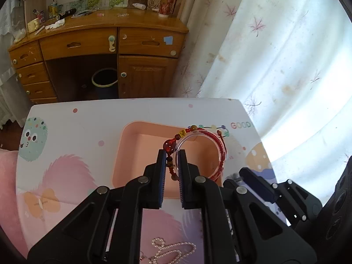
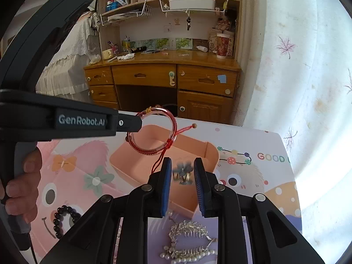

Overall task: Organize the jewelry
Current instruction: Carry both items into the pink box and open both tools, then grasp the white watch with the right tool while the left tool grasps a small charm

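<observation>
My left gripper (image 1: 172, 157) is shut on a clear bangle wound with red cord and beads (image 1: 201, 151) and holds it above the pink tray (image 1: 132, 154). It also shows in the right wrist view (image 2: 151, 132), hanging from the left gripper (image 2: 132, 124) over the tray (image 2: 204, 151). My right gripper (image 2: 182, 169) has its jaws apart with a blurred blue-and-gold hair clip (image 2: 183, 173) between them, just over the tray's near part; contact with the pads is unclear. The right gripper (image 1: 253, 176) shows at the tray's right in the left wrist view.
A pearl necklace (image 1: 169, 250) lies on the cartoon-print table (image 1: 66, 176) near me. A silver pearl hair comb (image 2: 187, 239) and a dark bead bracelet (image 2: 63, 217) lie in front of the tray. A wooden desk (image 2: 162, 74) stands behind, curtains to the right.
</observation>
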